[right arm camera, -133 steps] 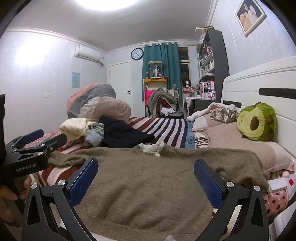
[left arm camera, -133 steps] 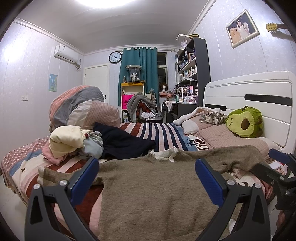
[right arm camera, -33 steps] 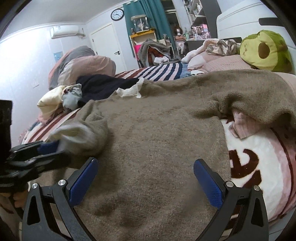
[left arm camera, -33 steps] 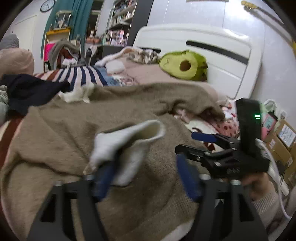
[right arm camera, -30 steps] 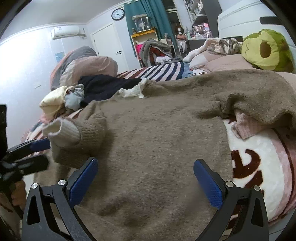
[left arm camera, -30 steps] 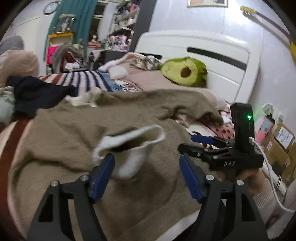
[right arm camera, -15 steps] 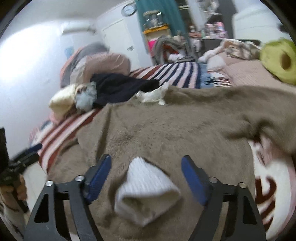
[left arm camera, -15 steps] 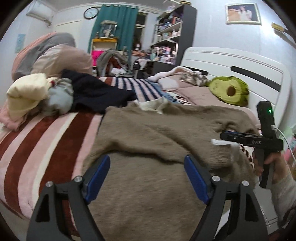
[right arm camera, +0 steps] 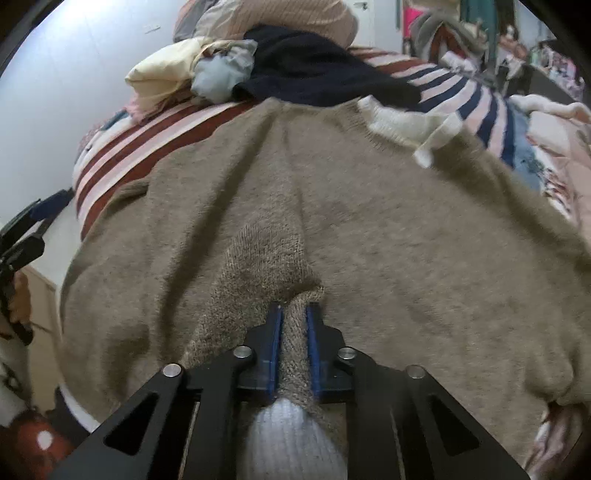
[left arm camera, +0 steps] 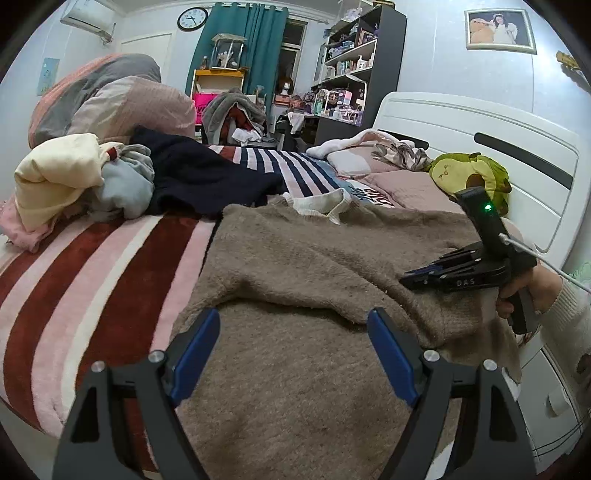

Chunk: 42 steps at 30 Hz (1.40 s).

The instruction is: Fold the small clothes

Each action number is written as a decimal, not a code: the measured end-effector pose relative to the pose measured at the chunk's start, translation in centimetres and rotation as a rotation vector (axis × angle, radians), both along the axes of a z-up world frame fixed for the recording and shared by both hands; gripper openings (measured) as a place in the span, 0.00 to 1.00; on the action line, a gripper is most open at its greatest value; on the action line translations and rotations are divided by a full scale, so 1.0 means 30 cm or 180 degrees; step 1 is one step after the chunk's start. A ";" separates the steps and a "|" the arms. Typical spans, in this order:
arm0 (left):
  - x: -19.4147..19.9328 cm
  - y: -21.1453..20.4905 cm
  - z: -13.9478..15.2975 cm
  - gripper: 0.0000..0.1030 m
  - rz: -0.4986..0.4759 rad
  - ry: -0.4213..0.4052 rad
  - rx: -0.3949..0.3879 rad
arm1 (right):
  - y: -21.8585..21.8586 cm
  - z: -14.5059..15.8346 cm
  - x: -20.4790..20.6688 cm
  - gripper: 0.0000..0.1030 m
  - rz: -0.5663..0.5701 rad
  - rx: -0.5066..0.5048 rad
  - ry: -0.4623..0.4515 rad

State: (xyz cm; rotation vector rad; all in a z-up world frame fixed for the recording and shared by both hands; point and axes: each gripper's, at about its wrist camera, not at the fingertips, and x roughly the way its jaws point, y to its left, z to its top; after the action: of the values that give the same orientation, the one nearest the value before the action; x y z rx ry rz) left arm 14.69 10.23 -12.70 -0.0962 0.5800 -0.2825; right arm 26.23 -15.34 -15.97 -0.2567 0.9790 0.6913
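Pinching the right sleeve of the brown sweater (left arm camera: 303, 258) spread across the bed (left arm camera: 92, 258).

My right hand-held gripper (right arm camera: 294, 325) is clamped narrow on the sleeve (right arm camera: 291, 332) just above its white cuff (right arm camera: 291, 435); my left hand-held gripper (left arm camera: 291, 328) hangs wide and empty over the hem. Judging from that shallow bite, the knit could slip free or drag the body crooked as I fold. Only the right view shows the grip itself; only the left shows the folded-over left sleeve and the clothes pile (left arm camera: 74, 181) waiting.

Home bedroom, bed (left arm camera: 92, 266) with white headboard (left arm camera: 491, 147), avocado plush (left arm camera: 469, 177) beside the headboard, wall clock (left arm camera: 192, 18), cluttered shelves (left arm camera: 351, 70) beyond the bed
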 end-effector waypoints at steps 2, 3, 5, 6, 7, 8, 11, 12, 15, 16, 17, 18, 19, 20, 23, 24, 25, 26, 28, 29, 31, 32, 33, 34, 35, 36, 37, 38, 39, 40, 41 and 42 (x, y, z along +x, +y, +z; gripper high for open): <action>0.000 -0.001 -0.004 0.77 0.0010 0.0000 0.0020 | -0.035 0.008 -0.011 0.04 -0.0084 0.0098 -0.0009; 0.002 0.000 -0.004 0.77 0.0021 0.0000 0.0026 | -0.047 0.013 -0.017 0.03 -0.0123 0.0106 -0.0027; 0.003 0.002 -0.005 0.77 0.0046 0.0004 0.0025 | -0.083 0.026 -0.026 0.03 -0.0232 0.0055 -0.0133; 0.003 0.005 -0.007 0.77 0.0058 0.0006 0.0021 | -0.097 0.030 -0.026 0.03 -0.0266 0.0066 -0.0140; 0.004 0.008 -0.009 0.77 0.0068 0.0008 0.0017 | -0.114 0.035 -0.018 0.03 -0.0338 0.0085 -0.0146; 0.005 0.011 -0.012 0.77 0.0080 0.0013 0.0015 | -0.123 0.036 -0.014 0.03 -0.0387 0.0064 -0.0162; 0.005 0.016 -0.020 0.77 0.0096 0.0034 0.0019 | -0.143 0.028 -0.007 0.03 -0.0463 -0.0006 -0.0160; 0.007 0.017 -0.023 0.77 0.0098 0.0042 0.0023 | -0.142 0.023 -0.004 0.03 -0.0482 -0.0004 -0.0133; 0.005 0.015 -0.030 0.77 0.0119 0.0061 0.0061 | -0.134 0.012 -0.016 0.03 -0.0598 -0.0272 -0.0315; 0.004 0.017 -0.030 0.77 0.0116 0.0058 0.0067 | -0.130 0.013 -0.017 0.03 -0.0628 -0.0375 -0.0392; 0.003 0.017 -0.030 0.77 0.0112 0.0055 0.0067 | -0.125 0.015 -0.019 0.03 -0.0619 -0.0419 -0.0408; 0.002 0.015 -0.030 0.77 0.0108 0.0054 0.0066 | -0.125 0.018 -0.020 0.06 -0.0609 -0.0404 -0.0388; 0.002 0.014 -0.029 0.77 0.0101 0.0049 0.0068 | -0.127 0.027 -0.019 0.11 -0.0614 -0.0353 -0.0354; 0.001 0.012 -0.031 0.77 0.0100 0.0043 0.0075 | -0.133 0.042 -0.021 0.14 -0.0638 -0.0294 -0.0347; 0.018 0.008 -0.035 0.78 0.0095 0.0034 0.0149 | -0.146 0.108 -0.048 0.35 -0.0686 -0.0113 -0.0471; 0.029 0.005 -0.037 0.78 0.0102 0.0039 0.0213 | -0.142 0.128 -0.059 0.35 -0.0647 -0.0040 -0.0493; 0.045 -0.002 -0.043 0.78 0.0118 0.0032 0.0343 | -0.134 0.152 -0.074 0.34 -0.0585 0.0030 -0.0490; 0.062 -0.008 -0.051 0.78 0.0143 0.0029 0.0472 | -0.127 0.165 -0.086 0.35 -0.0542 0.0057 -0.0487; 0.098 -0.008 -0.070 0.78 0.0210 0.0063 0.0643 | -0.109 0.175 -0.110 0.38 -0.0496 0.0028 -0.0484; 0.121 -0.002 -0.080 0.78 0.0235 0.0090 0.0672 | -0.107 0.175 -0.119 0.40 -0.0500 0.0001 -0.0484; 0.174 0.007 -0.103 0.78 0.0271 0.0162 0.0732 | -0.113 0.162 -0.140 0.46 -0.0540 -0.0026 -0.0469; 0.197 0.007 -0.113 0.78 0.0296 0.0192 0.0794 | -0.121 0.156 -0.147 0.46 -0.0568 -0.0031 -0.0464; 0.219 0.005 -0.125 0.78 0.0311 0.0222 0.0860 | -0.129 0.148 -0.157 0.46 -0.0602 -0.0037 -0.0458; 0.244 0.001 -0.140 0.78 0.0297 0.0266 0.0921 | -0.146 0.135 -0.165 0.47 -0.0666 -0.0047 -0.0446; 0.271 -0.002 -0.158 0.78 0.0256 0.0340 0.0965 | -0.158 0.127 -0.169 0.47 -0.0711 -0.0048 -0.0433; 0.288 -0.004 -0.173 0.78 0.0228 0.0394 0.0993 | -0.170 0.118 -0.173 0.47 -0.0760 -0.0044 -0.0416; 0.308 -0.007 -0.190 0.78 0.0217 0.0447 0.1044 | -0.185 0.108 -0.171 0.47 -0.0822 -0.0033 -0.0386; 0.329 -0.010 -0.206 0.78 0.0236 0.0491 0.1130 | -0.202 0.098 -0.168 0.47 -0.0885 -0.0023 -0.0353; 0.343 -0.010 -0.215 0.78 0.0276 0.0501 0.1180 | -0.212 0.092 -0.166 0.47 -0.0925 -0.0017 -0.0336; 0.362 -0.005 -0.222 0.78 0.0346 0.0507 0.1192 | -0.225 0.084 -0.161 0.47 -0.0974 -0.0010 -0.0315; 0.374 0.003 -0.223 0.78 0.0393 0.0514 0.1164 | -0.232 0.080 -0.157 0.48 -0.1004 -0.0003 -0.0300; 0.384 0.012 -0.222 0.77 0.0444 0.0513 0.1131 | -0.238 0.079 -0.157 0.48 -0.1022 0.0005 -0.0293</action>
State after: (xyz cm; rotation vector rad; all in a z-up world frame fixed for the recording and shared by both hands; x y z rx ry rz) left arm 26.22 10.61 -19.35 0.1849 0.7718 -0.0332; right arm 21.51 -22.49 -13.61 -0.1242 0.9056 0.3835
